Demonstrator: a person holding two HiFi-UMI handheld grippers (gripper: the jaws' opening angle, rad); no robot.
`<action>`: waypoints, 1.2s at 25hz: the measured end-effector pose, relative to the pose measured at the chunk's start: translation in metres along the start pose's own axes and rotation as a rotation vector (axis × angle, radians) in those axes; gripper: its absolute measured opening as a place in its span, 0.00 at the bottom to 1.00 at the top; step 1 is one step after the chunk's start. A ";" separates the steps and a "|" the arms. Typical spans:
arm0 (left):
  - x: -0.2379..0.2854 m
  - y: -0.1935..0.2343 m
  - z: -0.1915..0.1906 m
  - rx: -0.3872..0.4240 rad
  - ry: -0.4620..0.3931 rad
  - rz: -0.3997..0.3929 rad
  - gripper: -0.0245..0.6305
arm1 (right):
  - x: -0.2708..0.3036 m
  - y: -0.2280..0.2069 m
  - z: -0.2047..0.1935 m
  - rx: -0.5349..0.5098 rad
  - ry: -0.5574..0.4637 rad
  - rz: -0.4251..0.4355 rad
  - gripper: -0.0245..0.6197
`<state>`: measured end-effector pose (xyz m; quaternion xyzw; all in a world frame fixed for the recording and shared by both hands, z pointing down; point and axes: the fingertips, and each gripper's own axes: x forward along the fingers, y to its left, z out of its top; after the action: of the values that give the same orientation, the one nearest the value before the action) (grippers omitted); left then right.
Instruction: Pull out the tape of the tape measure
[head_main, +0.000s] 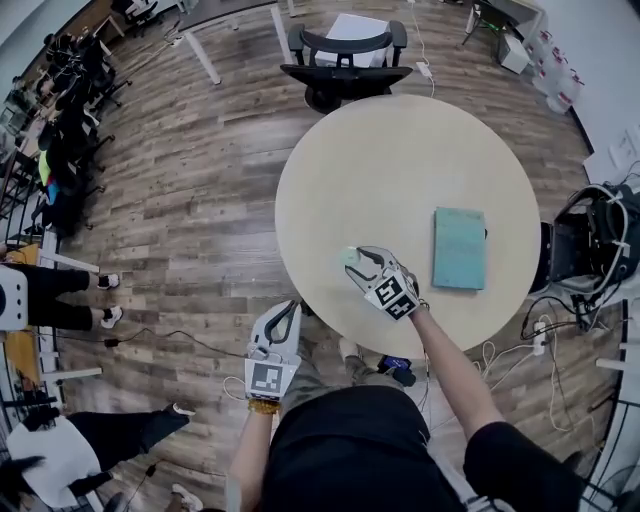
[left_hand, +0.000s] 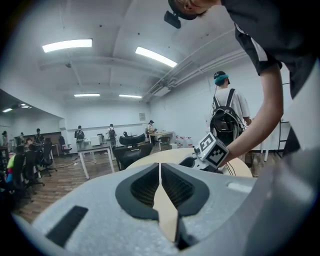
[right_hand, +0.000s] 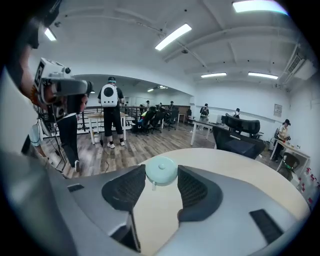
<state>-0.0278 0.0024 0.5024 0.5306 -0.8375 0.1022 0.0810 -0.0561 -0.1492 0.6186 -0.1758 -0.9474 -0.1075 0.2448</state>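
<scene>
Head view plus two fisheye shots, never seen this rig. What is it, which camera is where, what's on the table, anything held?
No robot: a person holds a two-jaw claw in each hand. The head view looks down from the person's head; the other two cameras ride on the claws, looking along their jaws. On the round table lie a pale green tape measure and a teal book. The right claw is open, the tape measure framed between its tips, apparently not clamped. The left claw is shut and empty, off the table's near edge.
</scene>
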 end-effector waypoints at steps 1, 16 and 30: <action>0.003 0.000 0.002 0.001 -0.008 -0.020 0.07 | -0.008 0.000 0.007 0.002 -0.017 0.000 0.35; 0.013 -0.015 0.027 0.026 -0.116 -0.680 0.25 | -0.100 0.076 0.117 0.026 -0.208 0.216 0.35; -0.010 0.015 0.047 0.141 -0.196 -1.138 0.45 | -0.068 0.123 0.184 -0.080 -0.159 0.295 0.35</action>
<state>-0.0385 0.0052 0.4537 0.9084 -0.4152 0.0485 0.0096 -0.0318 -0.0027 0.4412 -0.3306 -0.9227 -0.0937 0.1748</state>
